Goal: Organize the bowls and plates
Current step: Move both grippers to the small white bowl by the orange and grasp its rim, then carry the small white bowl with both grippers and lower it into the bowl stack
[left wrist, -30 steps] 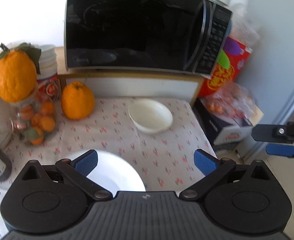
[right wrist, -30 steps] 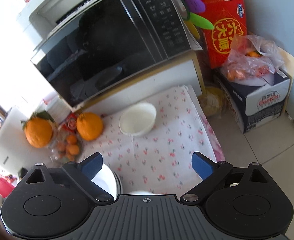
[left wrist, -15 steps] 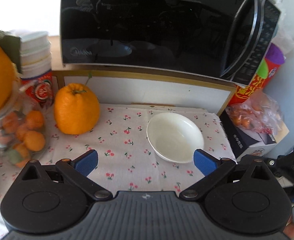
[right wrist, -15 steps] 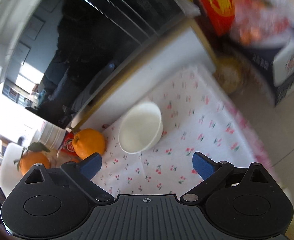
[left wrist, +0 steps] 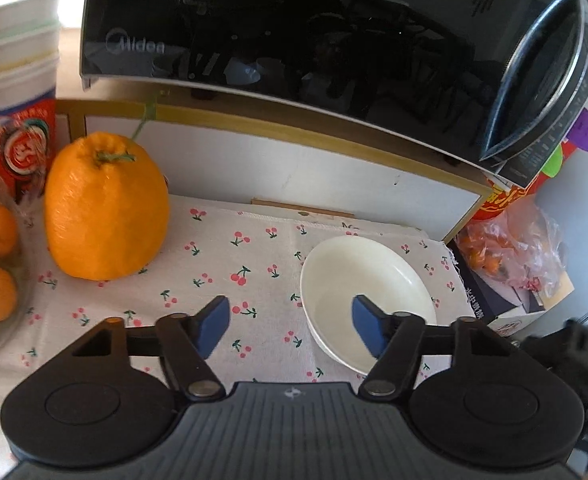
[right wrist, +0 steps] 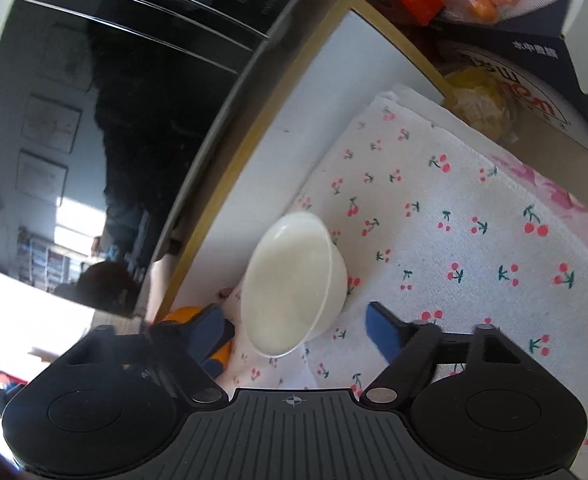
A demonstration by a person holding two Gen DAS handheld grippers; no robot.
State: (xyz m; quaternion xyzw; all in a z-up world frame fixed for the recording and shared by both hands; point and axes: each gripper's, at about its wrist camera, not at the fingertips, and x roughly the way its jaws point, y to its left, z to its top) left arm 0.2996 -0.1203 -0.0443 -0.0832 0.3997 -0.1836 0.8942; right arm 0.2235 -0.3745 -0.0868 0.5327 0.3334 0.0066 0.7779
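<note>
With both claws' jaws just narrowing yet gripping nothing, the left claw point(left wrist: 289, 328) should straddle the white bowl point(left wrist: 364, 300) near the tabletop's point(left wrist: 221, 256) back right corner, pinching its near rim squarely.

We get the left wrist view from just behind its own fingers, angled down and close over the cherry-print cloth point(left wrist: 221, 248), facing the microwave point(left wrist: 294, 32) roughly square-on, big orange point(left wrist: 105, 208) at left, white bowl point(left wrist: 366, 300) lower right. The right wrist view sits equally low and near but is rolled hard, so the microwave point(right wrist: 113, 120) slants across the upper left and the boxes point(right wrist: 534, 40) fill the top right. We see both share the bowl point(right wrist: 294, 284), cloth point(right wrist: 454, 220), microwave front and the white shelf panel under it.
</note>
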